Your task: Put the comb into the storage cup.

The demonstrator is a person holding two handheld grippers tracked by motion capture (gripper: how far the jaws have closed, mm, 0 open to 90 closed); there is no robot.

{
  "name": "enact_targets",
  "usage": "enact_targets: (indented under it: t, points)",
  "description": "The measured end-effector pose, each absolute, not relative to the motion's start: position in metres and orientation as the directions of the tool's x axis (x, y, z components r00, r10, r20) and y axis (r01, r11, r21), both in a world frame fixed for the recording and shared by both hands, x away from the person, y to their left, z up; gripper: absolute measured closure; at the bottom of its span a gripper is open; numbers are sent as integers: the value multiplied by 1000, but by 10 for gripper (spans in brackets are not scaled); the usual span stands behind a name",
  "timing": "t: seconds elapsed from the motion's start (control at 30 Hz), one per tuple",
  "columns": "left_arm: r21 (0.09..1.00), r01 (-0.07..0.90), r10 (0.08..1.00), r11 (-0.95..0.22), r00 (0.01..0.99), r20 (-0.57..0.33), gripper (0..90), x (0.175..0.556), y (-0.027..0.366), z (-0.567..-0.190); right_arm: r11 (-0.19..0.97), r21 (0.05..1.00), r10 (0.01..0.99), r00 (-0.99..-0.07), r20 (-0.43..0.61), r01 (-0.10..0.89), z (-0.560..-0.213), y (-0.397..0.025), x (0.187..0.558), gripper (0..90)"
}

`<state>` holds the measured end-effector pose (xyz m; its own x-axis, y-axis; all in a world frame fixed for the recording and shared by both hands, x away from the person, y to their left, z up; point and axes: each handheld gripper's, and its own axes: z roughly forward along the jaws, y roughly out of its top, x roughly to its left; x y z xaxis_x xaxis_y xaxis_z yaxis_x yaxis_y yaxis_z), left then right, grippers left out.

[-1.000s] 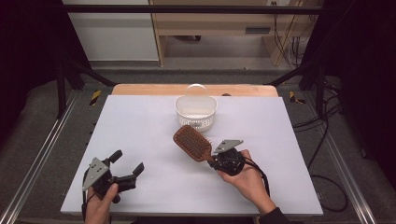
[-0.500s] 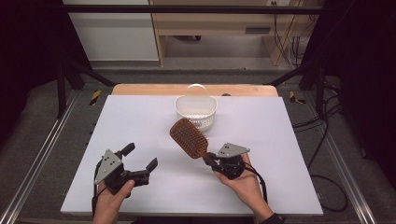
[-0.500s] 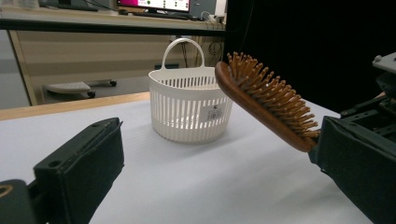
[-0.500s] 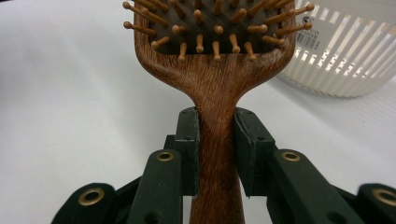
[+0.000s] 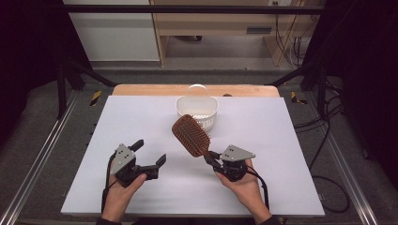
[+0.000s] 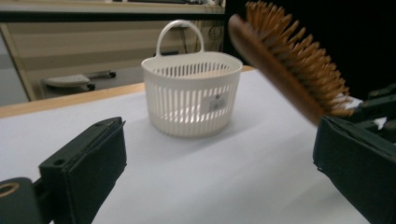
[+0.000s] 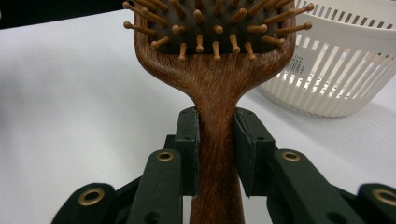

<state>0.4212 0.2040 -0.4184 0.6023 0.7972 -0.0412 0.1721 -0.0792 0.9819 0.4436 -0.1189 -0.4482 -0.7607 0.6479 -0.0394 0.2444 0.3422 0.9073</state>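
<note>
A brown wooden paddle hairbrush (image 5: 191, 135) is lifted off the white table, its head tilted up and to the left. My right gripper (image 5: 212, 160) is shut on its handle (image 7: 217, 140), with a black jaw pad on each side. A white slotted plastic basket (image 5: 197, 110) with a loop handle stands at the back middle of the table, just behind the brush head. My left gripper (image 5: 149, 153) is at the front left, open and holding nothing. In the left gripper view the basket (image 6: 192, 97) stands ahead and the brush (image 6: 293, 61) rises at the right.
The white table top (image 5: 281, 136) ends in a wooden strip (image 5: 141, 89) at the back. Metal rails (image 5: 42, 154) run along both sides. Cables (image 5: 328, 140) lie on the floor to the right. Shelving stands behind the table.
My right gripper has raised the brush and carried it left and toward the basket. My left gripper has moved right, toward the table's middle, and stays open.
</note>
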Motion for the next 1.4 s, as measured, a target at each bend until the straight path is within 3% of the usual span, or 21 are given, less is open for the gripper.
enact_targets:
  t: [0.27,0.57,0.83,1.03,1.13,1.4]
  points:
    - [985,148,757,-85,652,-32,21,416,178,-397,327,923,647,-760,-61,205,-447,-119,439,723]
    - [973,226,707,47,680,-192,23,428,165,-387,314,935,639,-765,-82,162,-445,-117,433,724]
    - [952,300,681,65,683,-262,36,444,150,-375,314,941,627,-772,-105,127,-444,-113,429,723]
    - [929,337,653,157,670,-353,113,453,150,-375,311,944,626,-771,-115,112,-443,-111,426,723]
    - [939,312,669,146,668,-326,153,452,149,-373,312,944,632,-766,-120,109,-443,-111,425,723]
    - [912,379,650,155,657,-383,281,457,145,-375,315,944,637,-759,-132,101,-443,-110,425,723]
